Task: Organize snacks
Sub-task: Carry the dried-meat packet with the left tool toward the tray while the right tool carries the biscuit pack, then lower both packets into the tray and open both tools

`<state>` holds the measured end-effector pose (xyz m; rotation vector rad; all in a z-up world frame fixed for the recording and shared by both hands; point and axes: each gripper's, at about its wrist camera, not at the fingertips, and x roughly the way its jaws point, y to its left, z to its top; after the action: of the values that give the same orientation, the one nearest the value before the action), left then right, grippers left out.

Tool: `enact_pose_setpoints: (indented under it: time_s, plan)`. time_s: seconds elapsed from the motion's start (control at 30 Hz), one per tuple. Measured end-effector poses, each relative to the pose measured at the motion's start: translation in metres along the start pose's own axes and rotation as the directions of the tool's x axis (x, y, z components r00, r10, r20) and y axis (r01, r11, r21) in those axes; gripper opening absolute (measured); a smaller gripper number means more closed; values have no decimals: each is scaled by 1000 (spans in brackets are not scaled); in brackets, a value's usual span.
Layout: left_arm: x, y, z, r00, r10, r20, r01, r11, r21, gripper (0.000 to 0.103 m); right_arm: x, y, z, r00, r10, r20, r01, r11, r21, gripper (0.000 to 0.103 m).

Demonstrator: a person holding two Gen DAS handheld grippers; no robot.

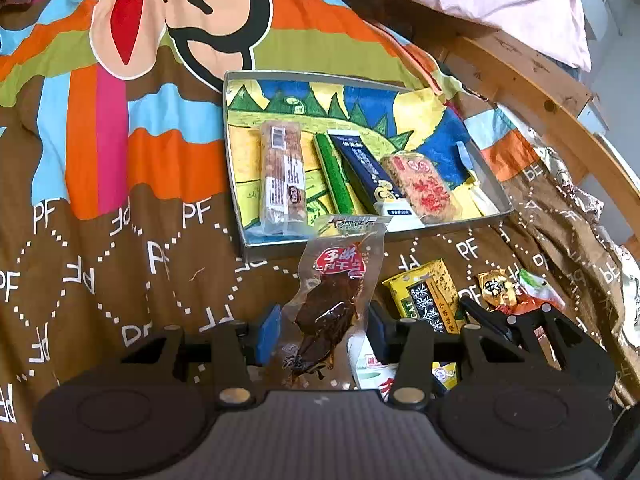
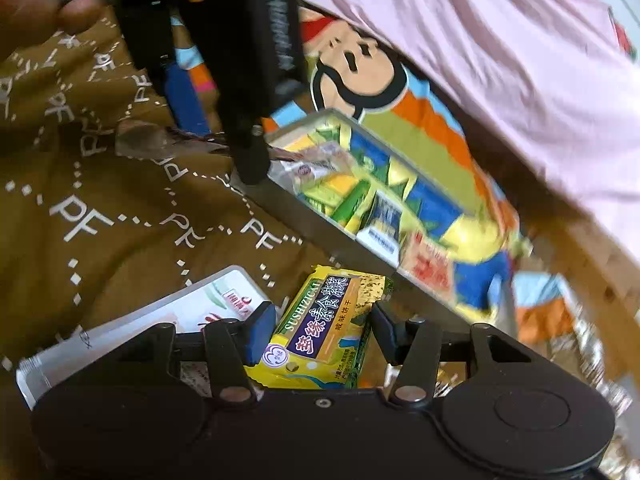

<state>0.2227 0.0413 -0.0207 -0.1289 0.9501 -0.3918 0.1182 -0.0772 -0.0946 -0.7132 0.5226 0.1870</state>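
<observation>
My left gripper [image 1: 324,332] clamps the jerky pouch [image 1: 332,300], pointing lengthwise ahead at the tray [image 1: 440,226]; right gripper [image 2: 324,332] pinches the yellow packet [image 2: 324,332].

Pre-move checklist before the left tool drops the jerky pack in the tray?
1. Left tool closed on the jerky pack: ok, pads press both sides.
2. Pack clear of the bedspread: cannot tell, its lower end is hidden by the tool.
3. Free spot in the tray: ok, bare floor behind the four snacks.
4. Right tool out of the path: ok, it sits at the yellow cracker pack, outside the tray.
5. Right tool's grip on that pack: cannot tell, the right pad looks short of the wrapper.
</observation>
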Motion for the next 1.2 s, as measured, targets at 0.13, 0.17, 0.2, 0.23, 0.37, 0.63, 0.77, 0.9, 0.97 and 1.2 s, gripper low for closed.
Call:
enact_pose_setpoints:
  time_s: [0.13, 0.17, 0.2, 0.23, 0.37, 0.63, 0.77, 0.9, 0.97, 1.2]
  plan:
    - [-3, 0, 2, 1000, 4, 27, -4, 1000, -12, 50, -1, -4, 1, 997, -66, 27, 67, 997, -43, 55]
    - [-4, 0, 3, 999, 4, 38, -4, 1000, -17, 50, 0, -7, 1, 996, -82, 29, 83, 996, -42, 55]
    - [-4, -1, 5, 999, 7, 51, -6, 1000, -18, 50, 2, -10, 1, 994, -100, 30, 102, 994, -41, 55]
    - [-5, -2, 7, 998, 11, 64, -10, 1000, -16, 50, 3, -13, 2, 992, -118, 33, 120, 992, -43, 55]
    - [-4, -9, 23, 987, 27, 156, -31, 999, 24, 50, 11, -30, 6, 983, -171, 61, 174, 984, -42, 55]
    - [30, -7, 72, 954, -13, 300, 36, 997, -70, 50, 50, -74, 29, 973, -215, 82, 216, 976, 2, 55]
    - [56, -2, 87, 948, -15, 318, 51, 993, -105, 50, 77, -93, 39, 974, -205, 98, 205, 979, 17, 55]
    - [76, -2, 96, 943, -2, 332, 36, 995, -97, 50, 104, -106, 45, 978, -185, 97, 180, 982, 58, 55]
    - [85, -2, 99, 946, -13, 324, 47, 994, -97, 50, 117, -111, 47, 983, -169, 79, 162, 983, 86, 55]
    - [114, -2, 105, 962, -34, 272, 55, 996, -71, 51, 143, -126, 42, 995, -98, 18, 92, 974, 205, 54]
